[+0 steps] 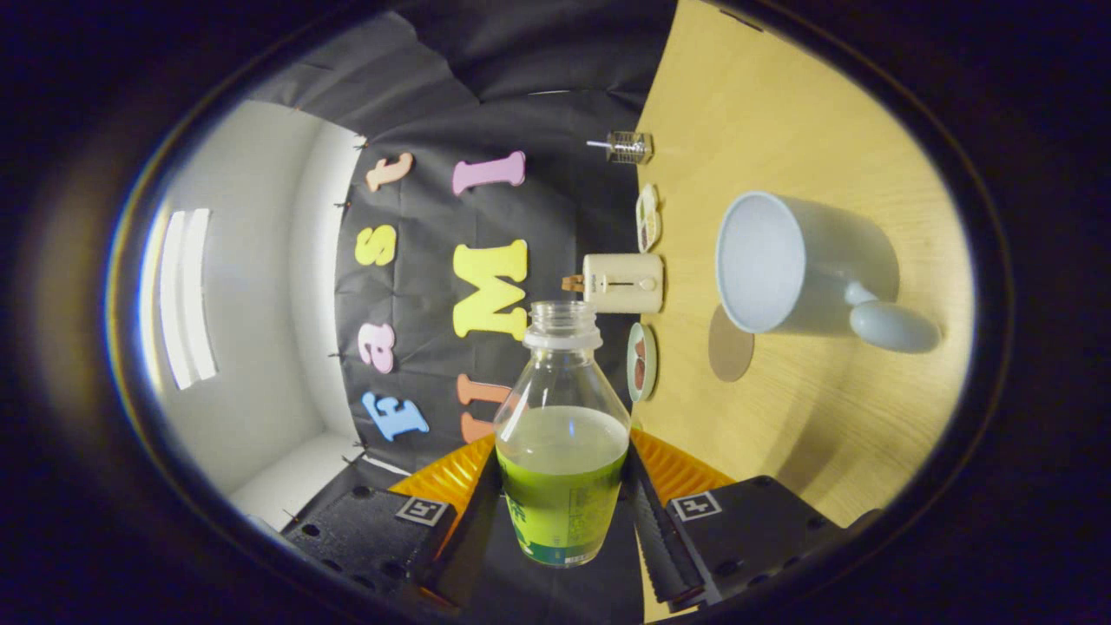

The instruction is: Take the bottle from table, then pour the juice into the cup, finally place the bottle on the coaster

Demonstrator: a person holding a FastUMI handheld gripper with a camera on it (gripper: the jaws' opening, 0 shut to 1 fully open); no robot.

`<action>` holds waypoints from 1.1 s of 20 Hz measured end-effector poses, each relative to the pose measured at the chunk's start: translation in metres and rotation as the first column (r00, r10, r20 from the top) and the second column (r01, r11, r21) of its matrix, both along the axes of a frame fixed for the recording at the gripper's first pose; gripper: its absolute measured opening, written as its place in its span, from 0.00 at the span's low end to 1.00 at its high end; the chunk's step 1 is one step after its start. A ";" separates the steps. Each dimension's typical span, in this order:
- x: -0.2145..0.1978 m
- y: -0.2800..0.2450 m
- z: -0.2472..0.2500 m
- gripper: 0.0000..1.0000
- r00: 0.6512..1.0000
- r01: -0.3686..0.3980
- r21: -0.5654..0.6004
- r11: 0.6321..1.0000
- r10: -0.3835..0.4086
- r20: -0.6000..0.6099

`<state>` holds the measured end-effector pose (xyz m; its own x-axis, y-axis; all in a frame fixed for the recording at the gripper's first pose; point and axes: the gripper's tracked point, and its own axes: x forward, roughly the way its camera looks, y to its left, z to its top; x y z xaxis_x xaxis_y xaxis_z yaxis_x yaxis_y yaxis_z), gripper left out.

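Note:
My gripper [562, 499] is shut on a clear plastic bottle [562, 451], with a black finger [469, 521] pressing on each side of its lower body. The bottle has no cap and holds green juice to about half its height. The view is rolled, so the wooden table [781, 113] runs up the right side of the bottle. A pale mug-shaped cup [798, 265] stands on the table beyond the fingers, to the right of the bottle's mouth, and looks empty. A round brown coaster [730, 347] lies flat beside the cup's rim, nearer to the bottle.
A cream toaster [623, 283] stands at the table's back edge just beyond the bottle's mouth. Two small plates [647, 217] [641, 360] flank it, and a glass jar [627, 147] stands farther along the same edge.

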<state>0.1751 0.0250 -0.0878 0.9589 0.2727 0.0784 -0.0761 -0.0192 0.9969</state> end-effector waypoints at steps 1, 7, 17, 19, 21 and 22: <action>-0.001 -0.002 -0.002 0.78 1.000 -0.002 0.027 1.000 0.002 -0.009; -0.006 -0.005 -0.008 0.78 0.998 -0.027 0.090 0.996 0.032 -0.048; -0.019 -0.008 0.006 0.78 0.998 -0.050 0.264 0.963 0.058 -0.022; -0.020 -0.011 0.012 0.78 0.998 -0.057 0.286 0.956 0.062 -0.008; -0.018 -0.016 0.013 0.78 0.998 -0.050 0.303 0.952 0.056 -0.011; -0.017 -0.017 0.013 0.78 0.998 -0.047 0.317 0.947 0.054 -0.013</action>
